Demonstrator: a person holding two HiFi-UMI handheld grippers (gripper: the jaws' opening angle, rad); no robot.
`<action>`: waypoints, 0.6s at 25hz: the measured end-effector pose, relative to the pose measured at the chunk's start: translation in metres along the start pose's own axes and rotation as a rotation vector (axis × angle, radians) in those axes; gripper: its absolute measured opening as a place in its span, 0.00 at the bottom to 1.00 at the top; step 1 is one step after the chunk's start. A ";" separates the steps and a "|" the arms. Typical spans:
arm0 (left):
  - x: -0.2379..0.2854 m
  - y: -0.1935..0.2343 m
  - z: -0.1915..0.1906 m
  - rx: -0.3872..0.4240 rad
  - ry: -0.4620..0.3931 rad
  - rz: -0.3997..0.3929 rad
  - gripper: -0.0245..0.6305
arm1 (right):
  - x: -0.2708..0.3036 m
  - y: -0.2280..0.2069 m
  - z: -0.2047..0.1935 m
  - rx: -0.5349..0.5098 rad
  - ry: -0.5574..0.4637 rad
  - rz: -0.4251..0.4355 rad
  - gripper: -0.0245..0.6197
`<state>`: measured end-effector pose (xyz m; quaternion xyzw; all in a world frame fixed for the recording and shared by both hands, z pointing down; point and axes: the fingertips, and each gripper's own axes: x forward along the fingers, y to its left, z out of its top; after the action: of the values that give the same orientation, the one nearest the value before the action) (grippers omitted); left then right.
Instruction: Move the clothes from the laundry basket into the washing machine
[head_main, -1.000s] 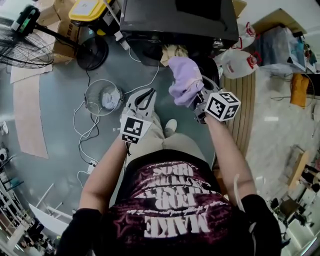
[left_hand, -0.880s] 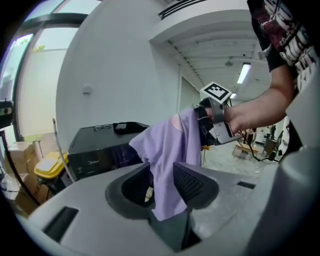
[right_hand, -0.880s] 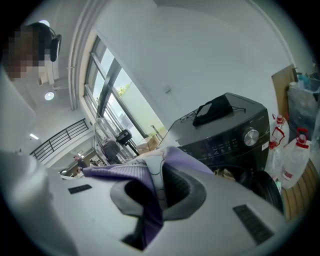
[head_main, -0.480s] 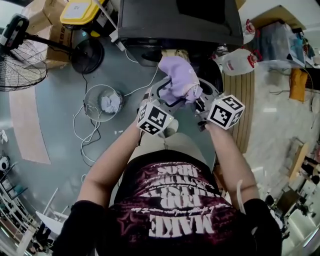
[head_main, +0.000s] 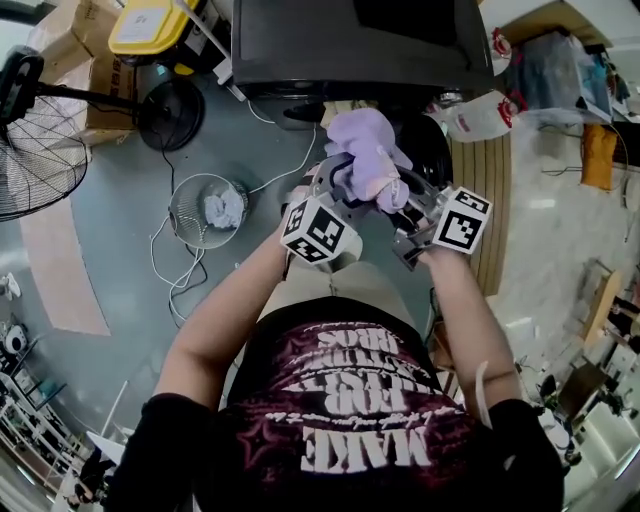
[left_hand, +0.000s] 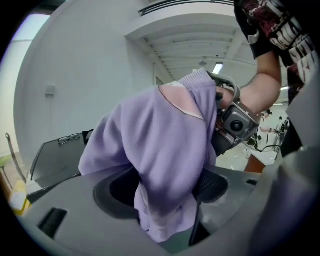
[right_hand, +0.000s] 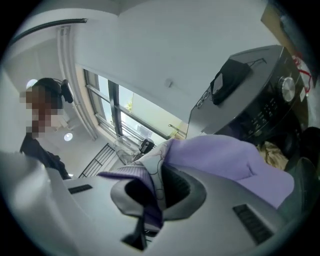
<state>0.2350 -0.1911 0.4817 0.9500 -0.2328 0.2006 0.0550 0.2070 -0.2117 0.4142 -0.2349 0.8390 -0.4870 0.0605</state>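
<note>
A lilac garment (head_main: 365, 155) hangs in front of the black washing machine (head_main: 350, 40). My right gripper (head_main: 398, 195) is shut on it, with striped fabric pinched between its jaws (right_hand: 152, 200). My left gripper (head_main: 335, 182) has just been opening its jaws and stands open, wide around the lower folds of the garment (left_hand: 160, 150), which hang between them without being pressed. The right gripper (left_hand: 232, 125) shows behind the cloth in the left gripper view. The round wire laundry basket (head_main: 207, 210) stands on the floor at left with one white cloth in it.
A standing fan (head_main: 40, 140) and cardboard boxes are at far left. A yellow-lidded box (head_main: 150, 25) sits beside the machine. A white detergent jug (head_main: 480, 115) stands on the wooden strip at right. White cables (head_main: 180, 280) trail over the grey floor by the basket.
My left gripper has swung from beside the person's left leg over to the garment, and its jaws have opened around the cloth. My right gripper has stayed shut on it, shifting slightly.
</note>
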 end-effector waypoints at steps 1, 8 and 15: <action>0.000 -0.001 0.002 0.016 -0.003 -0.011 0.47 | 0.000 0.001 -0.001 0.014 0.012 0.034 0.09; -0.009 0.015 0.005 -0.044 -0.027 0.022 0.21 | -0.001 0.004 -0.001 -0.113 0.085 0.058 0.10; -0.028 0.062 -0.004 -0.161 -0.009 0.150 0.19 | -0.041 -0.026 -0.012 -0.249 0.202 -0.076 0.29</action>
<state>0.1822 -0.2334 0.4743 0.9234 -0.3187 0.1807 0.1147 0.2479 -0.1946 0.4376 -0.2219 0.8853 -0.4022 -0.0725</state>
